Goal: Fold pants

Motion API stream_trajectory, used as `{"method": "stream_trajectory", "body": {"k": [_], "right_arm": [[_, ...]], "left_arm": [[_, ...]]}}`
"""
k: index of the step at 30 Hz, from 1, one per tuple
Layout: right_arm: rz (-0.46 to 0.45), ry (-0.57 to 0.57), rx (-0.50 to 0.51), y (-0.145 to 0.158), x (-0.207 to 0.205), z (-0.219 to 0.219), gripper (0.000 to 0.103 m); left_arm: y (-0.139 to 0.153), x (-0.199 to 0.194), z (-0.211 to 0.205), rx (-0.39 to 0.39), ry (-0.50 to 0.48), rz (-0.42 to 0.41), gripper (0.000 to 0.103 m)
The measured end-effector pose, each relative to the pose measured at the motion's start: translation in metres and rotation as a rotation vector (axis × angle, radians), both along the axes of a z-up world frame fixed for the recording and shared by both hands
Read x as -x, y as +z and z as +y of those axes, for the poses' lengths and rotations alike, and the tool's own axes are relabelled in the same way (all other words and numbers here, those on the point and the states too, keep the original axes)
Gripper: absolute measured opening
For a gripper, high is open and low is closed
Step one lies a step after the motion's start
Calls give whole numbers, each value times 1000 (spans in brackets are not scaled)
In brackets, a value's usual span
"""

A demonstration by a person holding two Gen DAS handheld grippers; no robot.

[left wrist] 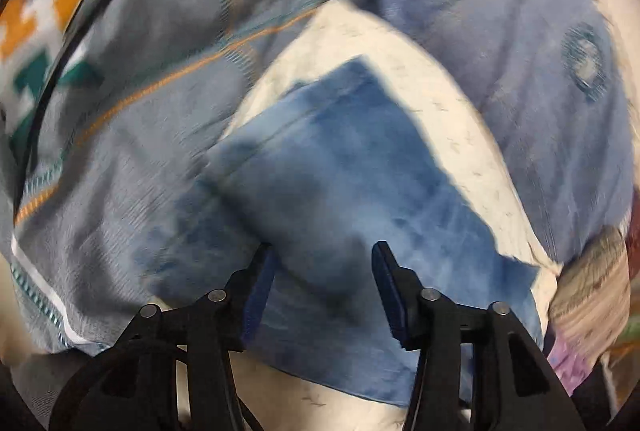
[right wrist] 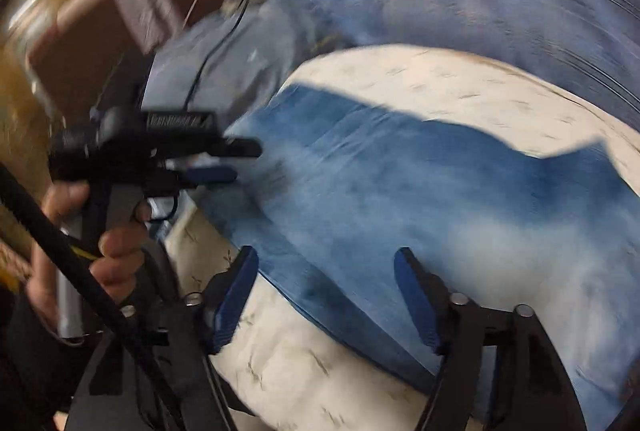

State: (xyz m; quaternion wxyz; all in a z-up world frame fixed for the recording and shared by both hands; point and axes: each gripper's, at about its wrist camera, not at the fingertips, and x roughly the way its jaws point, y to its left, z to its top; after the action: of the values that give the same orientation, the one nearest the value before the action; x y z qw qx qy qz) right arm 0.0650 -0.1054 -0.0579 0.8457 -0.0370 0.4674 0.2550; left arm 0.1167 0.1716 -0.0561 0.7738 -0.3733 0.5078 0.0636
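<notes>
The blue denim pants [left wrist: 336,167] lie folded in a compact block on a white cloth-covered surface [left wrist: 452,103]. My left gripper [left wrist: 323,255] is open and empty, its fingers just above the near part of the pants. In the right wrist view the pants [right wrist: 400,191] spread across the middle. My right gripper [right wrist: 326,259] is open and empty over their near edge. The left gripper [right wrist: 228,161] shows there at the left, held by a hand, its fingers apart at the pants' left end. Both views are motion-blurred.
A large blue-grey patterned cloth [left wrist: 160,119] with orange stripes lies left and behind the pants, and more light blue fabric [left wrist: 520,51] on the right. A black cable [right wrist: 216,43] runs behind the left gripper. Brown furniture [right wrist: 92,43] stands at the far left.
</notes>
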Motion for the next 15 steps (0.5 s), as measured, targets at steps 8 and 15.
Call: {"method": "stream_trajectory", "body": {"k": [8, 15], "right_arm": [[-9, 65, 183, -40, -11, 47, 49], [-18, 36, 189, -35, -13, 48, 3]], "left_arm": [[-2, -1, 0, 39, 57, -28, 40], [2, 2, 7, 9, 59, -121, 4]]}}
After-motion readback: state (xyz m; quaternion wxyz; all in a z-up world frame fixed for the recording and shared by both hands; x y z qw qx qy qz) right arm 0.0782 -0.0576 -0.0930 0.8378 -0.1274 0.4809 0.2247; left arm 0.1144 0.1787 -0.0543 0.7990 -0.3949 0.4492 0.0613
